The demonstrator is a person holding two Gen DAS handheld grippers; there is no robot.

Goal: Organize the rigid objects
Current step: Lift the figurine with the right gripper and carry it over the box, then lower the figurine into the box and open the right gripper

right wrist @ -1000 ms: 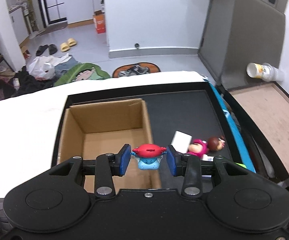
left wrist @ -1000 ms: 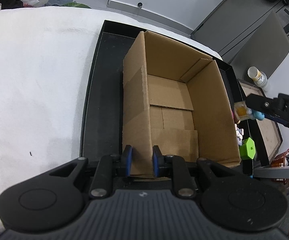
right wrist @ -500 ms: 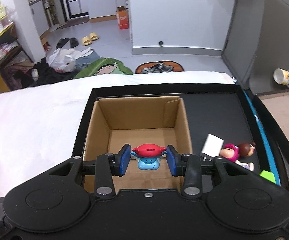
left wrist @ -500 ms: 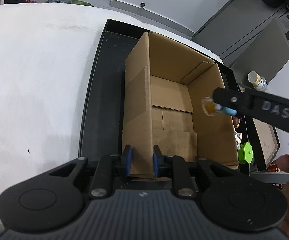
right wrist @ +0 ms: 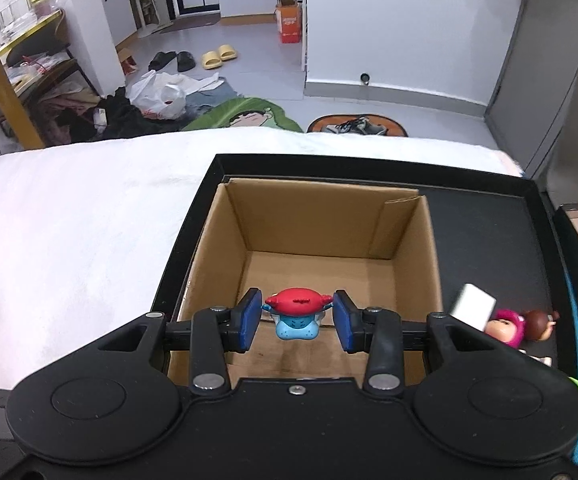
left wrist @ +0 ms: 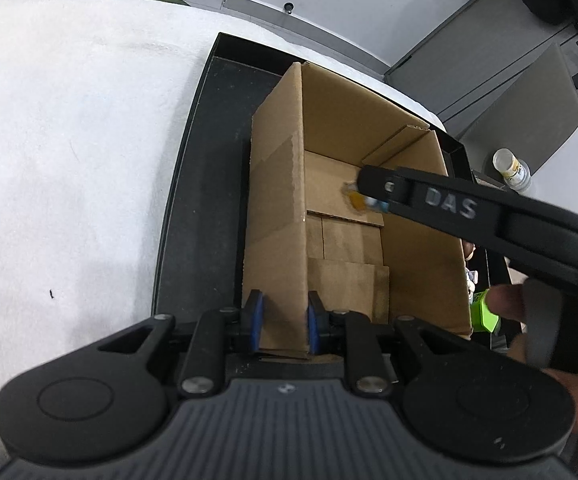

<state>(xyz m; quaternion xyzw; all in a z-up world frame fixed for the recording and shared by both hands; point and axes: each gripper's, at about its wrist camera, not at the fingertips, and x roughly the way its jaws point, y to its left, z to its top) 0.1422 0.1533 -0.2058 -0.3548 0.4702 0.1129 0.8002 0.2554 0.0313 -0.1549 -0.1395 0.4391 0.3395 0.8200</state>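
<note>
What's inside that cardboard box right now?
The cardboard box shows only its bare flaps. The red and blue toy hangs above, clamped in the right hand-held gripper, which hides the floor under it.

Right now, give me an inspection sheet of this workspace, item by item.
Surface: white cloth under a black tray.
Job's things: open cardboard box on the tray, nothing seen inside; red and blue toy held above it.
Clutter: white card, doll figures, green block on the tray right of the box.
Grippers: left gripper pinches the box wall; right gripper clamps the toy.
Cables: nothing seen.
Surroundings: slippers, clothes, bags on the floor.
</note>
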